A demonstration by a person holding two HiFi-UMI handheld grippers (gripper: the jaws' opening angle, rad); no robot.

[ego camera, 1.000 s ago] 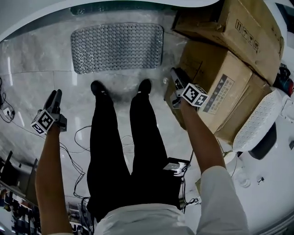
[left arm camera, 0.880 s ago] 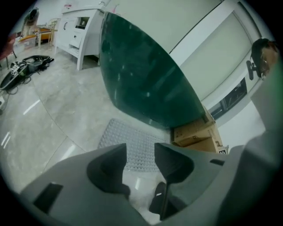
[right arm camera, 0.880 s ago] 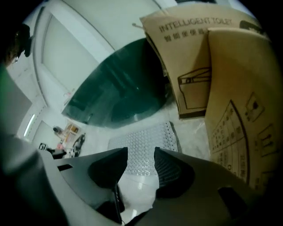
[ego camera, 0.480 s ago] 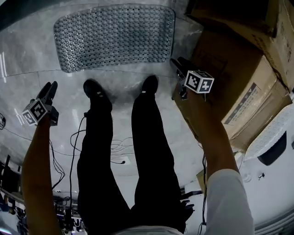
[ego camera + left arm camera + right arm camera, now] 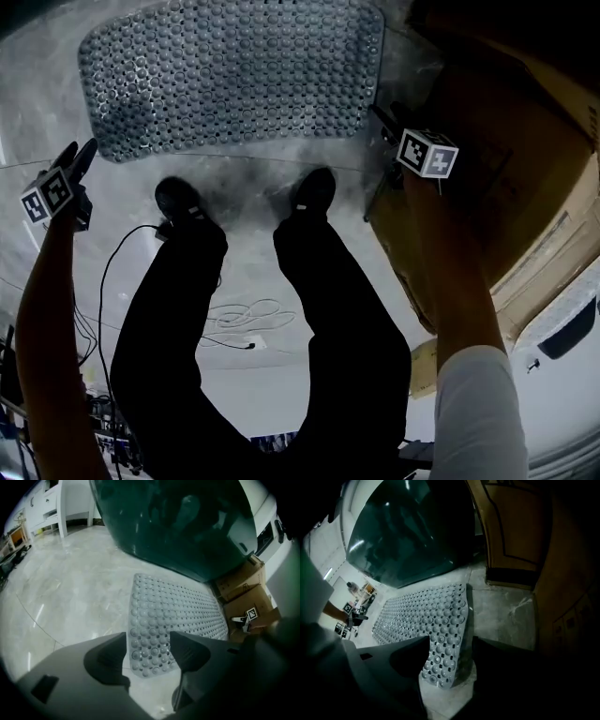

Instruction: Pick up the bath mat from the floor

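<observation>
Head view: left tongs (image 5: 79, 150), right tongs (image 5: 383, 119) just opened, gripping nothing, above bath mat (image 5: 234, 75) ends; cardboard boxes (image 5: 511, 173) crowd rt.

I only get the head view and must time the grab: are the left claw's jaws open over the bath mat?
Observer: Yes. The left claw has just been opening. Its jaws are apart, with the bath mat corner seen between them, ungripped.
Operator: And the right claw?
Observer: The right claw has just been opening too. Its jaws are apart, with the other near corner seen between them, ungripped.
</observation>
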